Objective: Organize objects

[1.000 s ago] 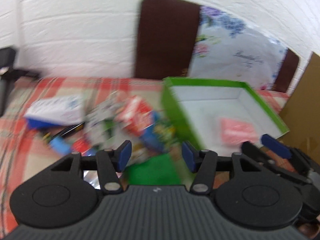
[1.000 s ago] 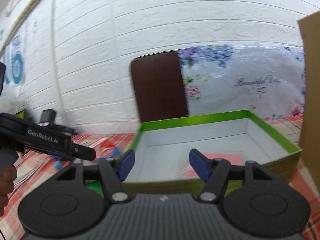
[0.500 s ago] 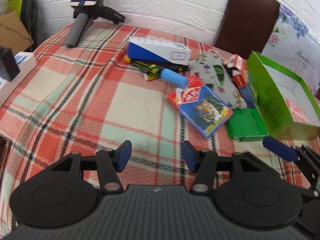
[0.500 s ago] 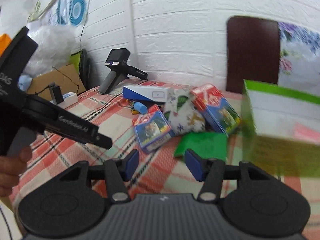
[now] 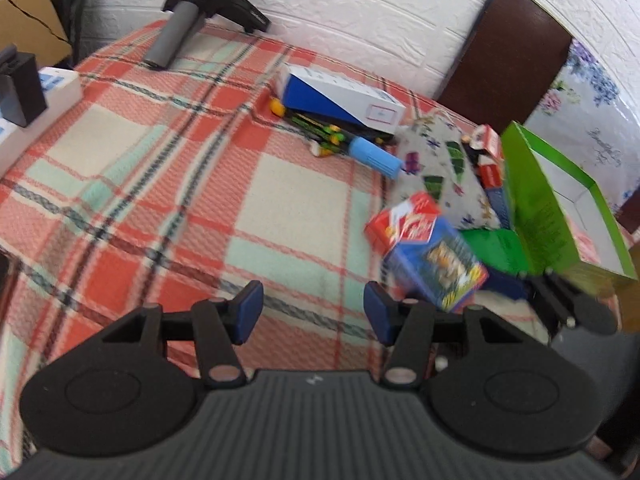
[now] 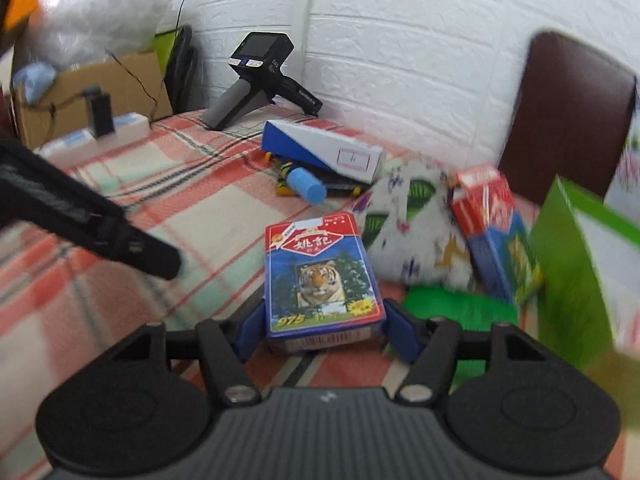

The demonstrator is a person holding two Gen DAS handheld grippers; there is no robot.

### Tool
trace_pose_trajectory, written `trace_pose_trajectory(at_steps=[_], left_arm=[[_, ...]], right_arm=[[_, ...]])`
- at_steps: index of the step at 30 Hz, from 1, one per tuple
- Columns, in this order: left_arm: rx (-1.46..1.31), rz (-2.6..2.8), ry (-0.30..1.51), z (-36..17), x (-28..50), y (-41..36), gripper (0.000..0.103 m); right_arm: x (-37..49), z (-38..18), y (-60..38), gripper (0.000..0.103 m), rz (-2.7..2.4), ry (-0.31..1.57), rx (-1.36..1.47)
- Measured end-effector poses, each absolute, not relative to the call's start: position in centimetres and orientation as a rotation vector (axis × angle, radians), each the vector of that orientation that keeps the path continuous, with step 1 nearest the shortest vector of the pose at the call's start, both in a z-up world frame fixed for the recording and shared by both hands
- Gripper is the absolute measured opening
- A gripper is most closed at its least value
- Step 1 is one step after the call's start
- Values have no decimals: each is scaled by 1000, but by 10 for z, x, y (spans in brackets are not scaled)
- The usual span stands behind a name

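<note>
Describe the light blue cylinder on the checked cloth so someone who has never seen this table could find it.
Start at the red, cream and green checked tablecloth and find the long white and blue carton near the white brick wall. The small light blue cylinder lies on its side just in front of that carton. It is the only round, plain, single-coloured thing among printed boxes.

You can see a white brick wall behind the checked cloth. A dark brown chair back leans by it. A brown cardboard box sits far left, with a puffy plastic bag above it.
</note>
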State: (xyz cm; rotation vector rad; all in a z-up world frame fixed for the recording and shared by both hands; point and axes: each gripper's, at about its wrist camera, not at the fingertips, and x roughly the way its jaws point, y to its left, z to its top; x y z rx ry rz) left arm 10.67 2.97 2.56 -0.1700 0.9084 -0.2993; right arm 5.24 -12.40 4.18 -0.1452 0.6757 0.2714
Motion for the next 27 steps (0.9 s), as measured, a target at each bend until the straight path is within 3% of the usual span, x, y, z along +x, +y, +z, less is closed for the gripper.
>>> trace_pose_trajectory(at_steps=[6,8,9,15,16,17,18,21,27], left_arm=[[-161,-472,977,21,88,-2,60],[-156,-520,1011,18,80,-16,60],[-148,-533,1022,16,77,-23,60],[-116,-500,1018,10,70,-38,59],[-129,-497,1015,9,71,-38,58],[-141,-498,1011,9,73,-38,47],[-167,-512,1017,10,75,-40,39],[-178,-506,1015,26,78,-47,35],[-97,-650,833,82,84,-93,32]], right_arm=[[-13,43,-155,64,303,725,-1],[-26,45,-160,77,292,706,-16],[-30,47,-161,79,292,695,-20],[-28,45,-169,79,293,684,-6],[-27,43,-168,78,300,681,-15],[-25,42,-165,65,309,683,-30],[-26,40,-161,62,318,678,-49],[-31,48,-160,60,300,635,-50],[-35,91,-199,61,175,448,-1]])
